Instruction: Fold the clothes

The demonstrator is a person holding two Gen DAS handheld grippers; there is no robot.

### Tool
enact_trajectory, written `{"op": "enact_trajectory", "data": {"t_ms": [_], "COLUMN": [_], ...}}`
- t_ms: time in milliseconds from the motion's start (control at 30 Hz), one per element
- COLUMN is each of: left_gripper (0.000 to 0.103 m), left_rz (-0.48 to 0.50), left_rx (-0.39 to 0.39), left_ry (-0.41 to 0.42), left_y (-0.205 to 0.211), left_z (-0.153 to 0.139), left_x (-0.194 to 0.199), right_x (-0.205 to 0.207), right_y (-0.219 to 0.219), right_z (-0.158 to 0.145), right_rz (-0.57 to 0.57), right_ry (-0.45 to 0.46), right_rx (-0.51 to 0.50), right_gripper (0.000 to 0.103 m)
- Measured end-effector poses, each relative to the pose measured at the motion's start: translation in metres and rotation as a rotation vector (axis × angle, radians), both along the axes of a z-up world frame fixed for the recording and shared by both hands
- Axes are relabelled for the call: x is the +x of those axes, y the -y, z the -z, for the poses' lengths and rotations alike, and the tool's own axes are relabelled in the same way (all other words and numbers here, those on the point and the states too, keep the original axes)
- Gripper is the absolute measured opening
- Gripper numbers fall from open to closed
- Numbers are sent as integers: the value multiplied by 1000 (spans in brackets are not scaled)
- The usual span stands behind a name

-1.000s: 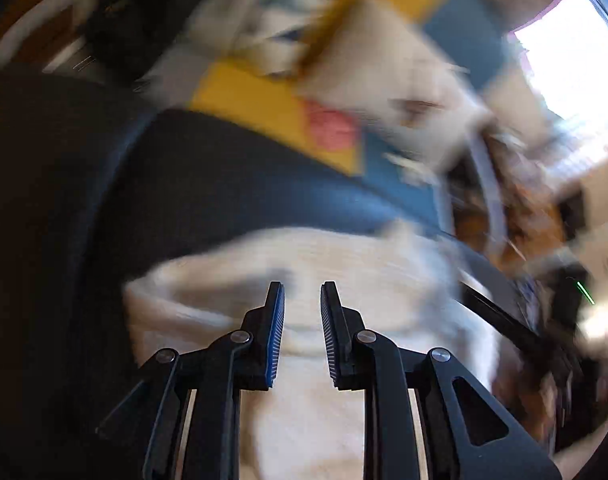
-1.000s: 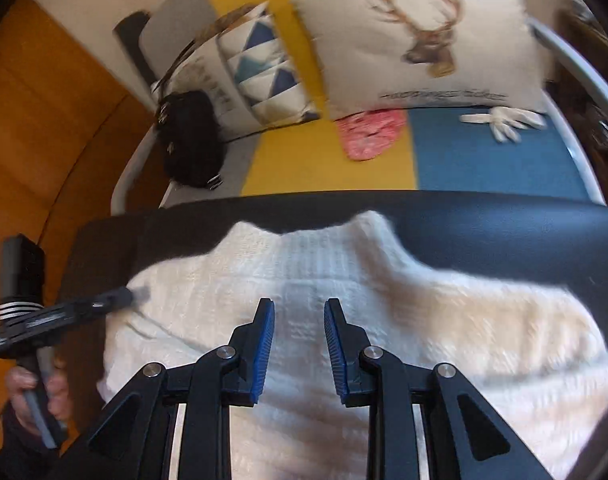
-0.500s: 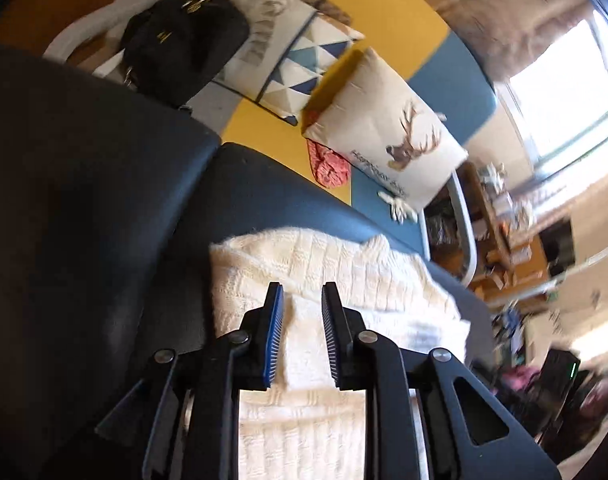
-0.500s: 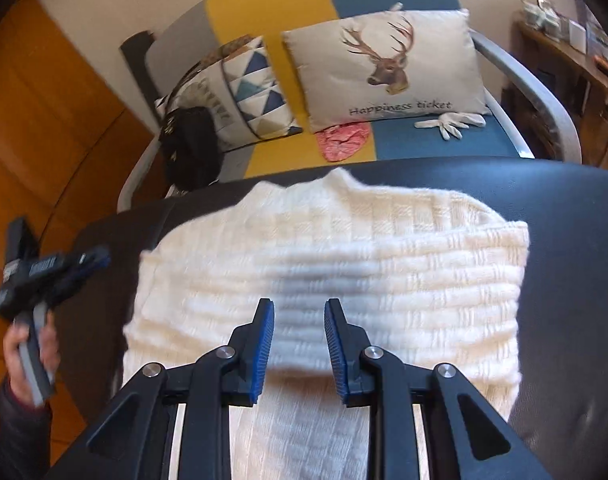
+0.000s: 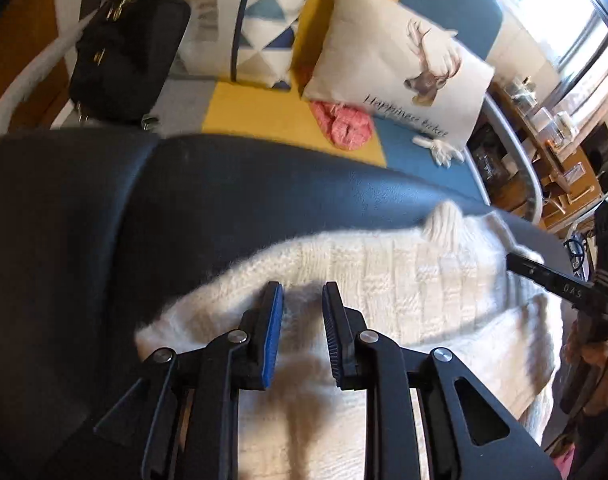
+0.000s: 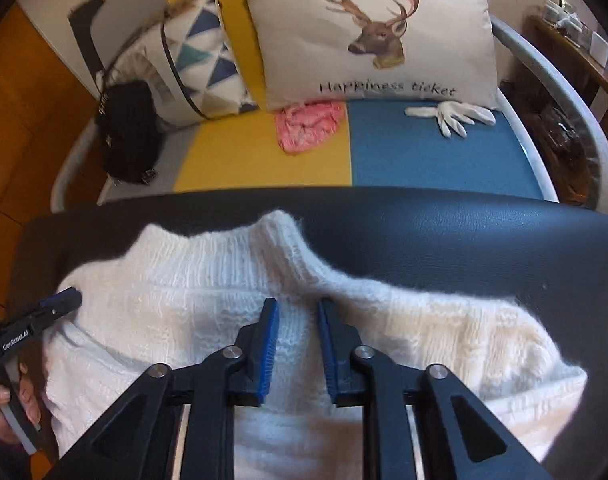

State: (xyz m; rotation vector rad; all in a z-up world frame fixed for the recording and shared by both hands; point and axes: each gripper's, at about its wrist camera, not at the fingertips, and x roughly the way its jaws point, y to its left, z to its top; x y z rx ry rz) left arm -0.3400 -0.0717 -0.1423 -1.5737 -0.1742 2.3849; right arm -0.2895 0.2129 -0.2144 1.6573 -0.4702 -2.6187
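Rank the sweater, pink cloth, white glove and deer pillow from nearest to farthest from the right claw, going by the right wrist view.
1. Sweater, directly under the right claw.
2. Pink cloth, on the sofa seat, straight ahead.
3. White glove, on the blue seat, ahead to the right.
4. Deer pillow, against the sofa back.

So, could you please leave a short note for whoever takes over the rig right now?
Left gripper: fingers narrowly apart, low over the sweater's left edge, knit showing between them. I can't confirm a firm pinch.
Right gripper: its fingers have just been closing, with knit between them just below the collar. Grip is also unconfirmed.
White sweater: on the black padded surface, collar at the far edge, an upper layer doubled over a lower one.
Done: it looks like at least one fold is in.
Left: check both grips, finish the fold, then flatten the bundle.
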Motion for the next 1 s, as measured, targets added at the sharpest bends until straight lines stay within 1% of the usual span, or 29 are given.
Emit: {"op": "enact_trajectory", "data": {"t_ms": [33, 67, 100, 133, 167, 200, 233, 267, 333, 400, 433, 500, 533, 600, 633, 667, 767, 833, 867, 933, 1000], "left_gripper": [22, 22, 22, 22, 22, 22, 22, 22, 22, 22, 22, 22, 22, 22, 22, 22, 22, 22, 22, 23, 22], "left_rz": [5, 11, 17, 24, 42, 72, 99, 123, 170, 191, 190, 183, 170, 133, 115, 94, 67, 63, 61, 56, 56], "left_rx": [13, 50, 88, 125, 159, 190, 202, 196, 149, 71, 38, -7, 0, 72, 89, 106, 169, 209, 220, 231, 252], "left_ry": [-11, -40, -69, -98, -103, -83, -66, -51, -26, 1, 10, -15, -13, 15, 9, -4, -32, -53, -64, -73, -50], "left_y": [-3, -7, -11, -16, -24, -37, -51, -66, -97, -118, -125, -131, -130, -115, -106, -97, -64, -44, -35, -19, -6], "left_z": [-6, -15, -23, -32, -37, -38, -36, -33, -21, -6, 1, 1, -1, -6, -11, -18, -33, -40, -42, -42, -35], "left_x": [0, 3, 5, 7, 6, 2, -1, -5, -10, -17, -19, -19, -19, -16, -9, 1, 42, 76, 95, 139, 184], "right_x": [2, 6, 9, 12, 11, 8, 5, 1, -8, -17, -19, -16, -14, -4, 4, 21, 94, 148, 176, 213, 242], "right_y": [0, 3, 7, 14, 21, 26, 30, 34, 38, 33, 28, 20, 16, -1, -18, -15, -32, -41, -43, -48, -45], "right_z": [-3, -9, -17, -21, -22, -23, -21, -19, -6, 3, 2, 1, 0, -14, -27, -36, -53, -53, -49, -39, -26], "right_rz": [-8, -20, -52, -94, -126, -148, -161, -175, -172, -146, -128, -101, -87, -55, -52, -49, 27, 97, 128, 174, 190], "right_ry": [-5, -34, -82, -110, -109, -112, -104, -97, -34, -9, -29, -39, -44, -80, -125, -151, -214, -223, -208, -166, -108], "right_rx": [15, 27, 24, 33, 51, 67, 86, 106, 183, 167, 143, 104, 85, 18, -32, -68, -179, -203, -200, -175, -130], "right_gripper": [18, 20, 21, 21, 21, 21, 21, 21, 21, 21, 21, 21, 21, 21, 21, 23, 25, 25, 25, 25, 25]}}
